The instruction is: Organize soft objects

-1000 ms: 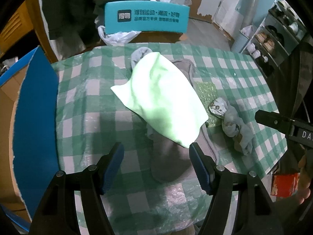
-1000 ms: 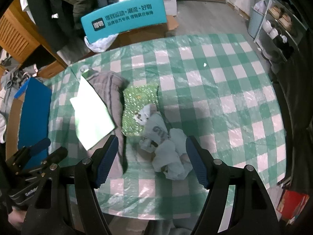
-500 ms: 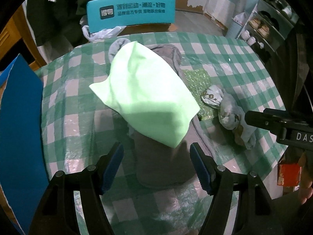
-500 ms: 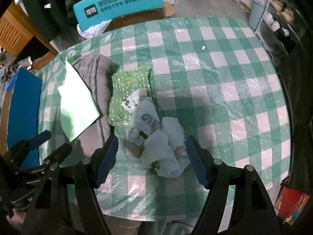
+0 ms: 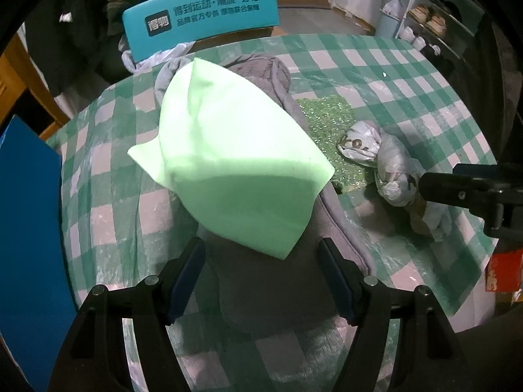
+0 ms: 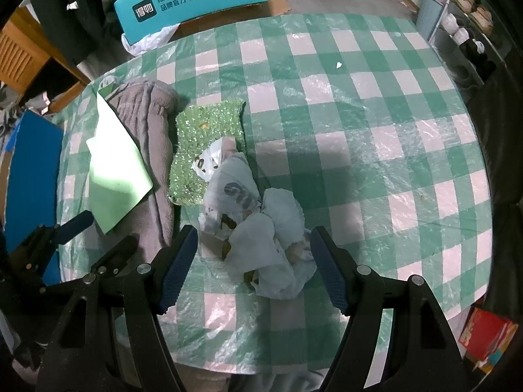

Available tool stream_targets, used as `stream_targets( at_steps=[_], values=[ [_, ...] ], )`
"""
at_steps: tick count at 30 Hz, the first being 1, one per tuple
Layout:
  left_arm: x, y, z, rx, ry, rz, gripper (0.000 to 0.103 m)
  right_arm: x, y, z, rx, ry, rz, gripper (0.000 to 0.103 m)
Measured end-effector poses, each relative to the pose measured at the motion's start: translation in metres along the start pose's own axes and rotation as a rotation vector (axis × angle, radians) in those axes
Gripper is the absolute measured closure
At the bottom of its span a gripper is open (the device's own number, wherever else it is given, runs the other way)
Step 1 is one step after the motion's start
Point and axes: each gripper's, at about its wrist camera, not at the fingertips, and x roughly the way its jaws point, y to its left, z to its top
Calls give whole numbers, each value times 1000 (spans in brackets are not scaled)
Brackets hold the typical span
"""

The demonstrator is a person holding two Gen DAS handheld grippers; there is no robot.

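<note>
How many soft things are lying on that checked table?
4: a light green cloth atop a grey garment, a sparkly green cloth beside them, and crumpled white plastic bags. More may be hidden underneath.

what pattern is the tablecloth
Green and white checks on the tablecloth, clearest in the right wrist view.
</note>
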Motion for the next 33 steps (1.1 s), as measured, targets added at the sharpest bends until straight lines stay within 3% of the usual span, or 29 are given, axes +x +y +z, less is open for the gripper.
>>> stream_targets(
  at_steps=[4,9,16,19,21,27,29,31,33],
  values=[
    [0,-2,1,12,-18,-3,31,3,-1,0,1,5,0,31],
    [-4,1,2,-3,-34,-29,43,6,0,0,-2,14,0,31],
    [-6,11,4,-61,-34,-86,53,12,5,-2,-25,33,0,30],
    [-4,16,4,-88,-23,-114,65,18,8,-3,-39,52,-3,30],
    [-3,19,5,-105,-14,-124,87,23,10,-4,-48,63,-6,30],
    [-4,24,4,-130,-11,-175,92,32,15,-6,-76,72,-9,31],
    [-7,23,4,-130,-18,-184,93,32,17,-6,-90,66,-10,38],
    [-10,23,4,-125,-20,-185,93,31,20,-6,-102,58,-10,56],
    [-11,24,4,-127,-22,-184,93,29,21,-5,-101,49,-6,66]
  ],
)
